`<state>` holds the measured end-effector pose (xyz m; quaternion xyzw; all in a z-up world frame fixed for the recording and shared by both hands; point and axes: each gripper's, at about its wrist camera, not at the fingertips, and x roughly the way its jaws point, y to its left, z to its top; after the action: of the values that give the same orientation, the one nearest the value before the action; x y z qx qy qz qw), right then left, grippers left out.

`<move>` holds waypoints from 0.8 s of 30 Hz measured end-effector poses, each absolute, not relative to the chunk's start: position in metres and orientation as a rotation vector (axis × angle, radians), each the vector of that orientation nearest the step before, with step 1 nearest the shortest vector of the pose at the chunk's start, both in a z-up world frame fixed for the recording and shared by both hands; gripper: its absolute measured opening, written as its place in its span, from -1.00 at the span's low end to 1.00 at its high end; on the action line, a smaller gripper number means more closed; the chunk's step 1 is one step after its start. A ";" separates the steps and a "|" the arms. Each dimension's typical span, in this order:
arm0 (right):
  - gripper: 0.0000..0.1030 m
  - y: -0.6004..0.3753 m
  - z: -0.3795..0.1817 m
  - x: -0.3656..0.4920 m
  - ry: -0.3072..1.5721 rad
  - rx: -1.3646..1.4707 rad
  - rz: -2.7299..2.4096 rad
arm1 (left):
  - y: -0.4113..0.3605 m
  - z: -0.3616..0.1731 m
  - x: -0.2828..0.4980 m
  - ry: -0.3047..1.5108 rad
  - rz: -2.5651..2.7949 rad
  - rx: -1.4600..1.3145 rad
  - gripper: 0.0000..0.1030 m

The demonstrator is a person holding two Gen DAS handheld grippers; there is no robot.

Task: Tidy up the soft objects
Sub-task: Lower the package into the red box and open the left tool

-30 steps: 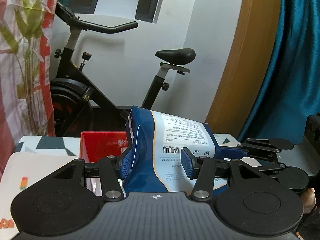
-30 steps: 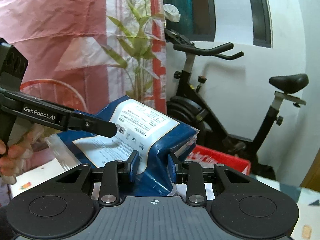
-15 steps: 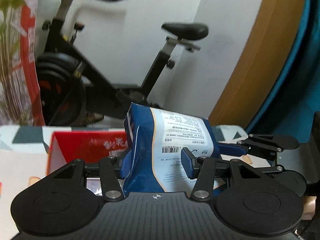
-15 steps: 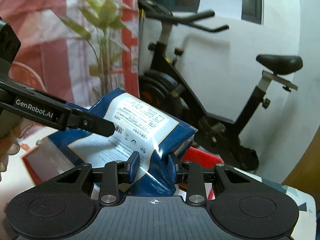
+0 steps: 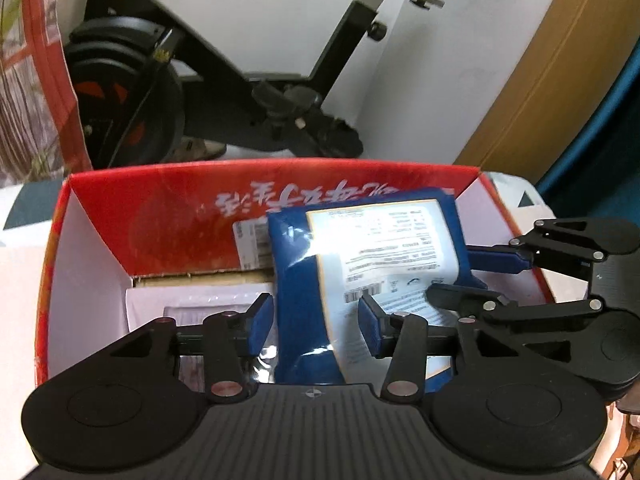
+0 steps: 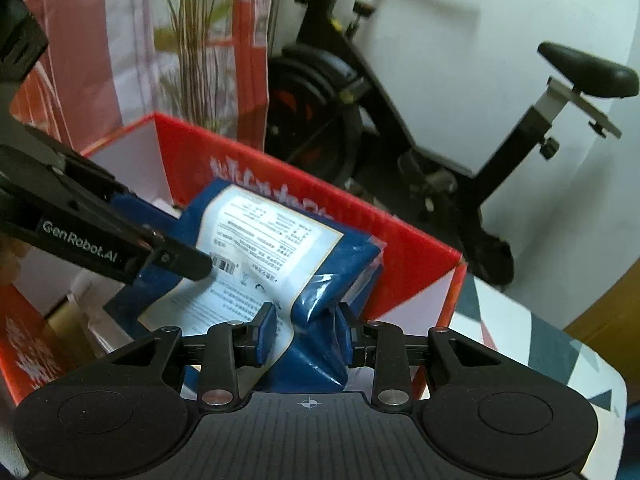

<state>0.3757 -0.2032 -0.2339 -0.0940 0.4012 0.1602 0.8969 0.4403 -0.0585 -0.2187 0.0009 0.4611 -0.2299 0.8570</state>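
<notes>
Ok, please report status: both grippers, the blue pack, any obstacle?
Left gripper and right gripper: both shut on blue pack. Pack over red box. White packets below.

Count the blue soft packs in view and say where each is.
1. The blue pack hangs over the open red box, held between the left gripper and right gripper. Others may lie hidden beneath it.

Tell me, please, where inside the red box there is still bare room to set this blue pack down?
Free: the left half of the red box, between its white left wall and the blue pack, above a flat white packet. Crowded: the right half, where the left gripper and right gripper hold the pack.
</notes>
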 end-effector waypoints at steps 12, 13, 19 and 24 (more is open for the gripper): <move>-0.37 -0.213 -0.203 0.368 0.775 -0.220 0.353 | -0.048 -0.219 0.453 0.995 -0.472 -0.049 -0.35; -0.42 -0.213 -0.199 0.368 0.755 -0.212 0.355 | -0.047 -0.216 0.452 0.984 -0.477 -0.061 -0.37; -0.70 -0.201 -0.201 0.386 0.741 -0.215 0.367 | -0.042 -0.204 0.454 0.931 -0.483 -0.138 -0.43; -0.78 -0.193 -0.229 0.409 0.873 -0.183 0.361 | -0.052 -0.215 0.460 0.963 -0.498 -0.134 -0.43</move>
<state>0.4090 -0.1925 -0.2286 -0.0879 0.4199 0.1735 0.8865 0.4600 -0.0517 -0.2154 -0.0636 0.4577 -0.2368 0.8546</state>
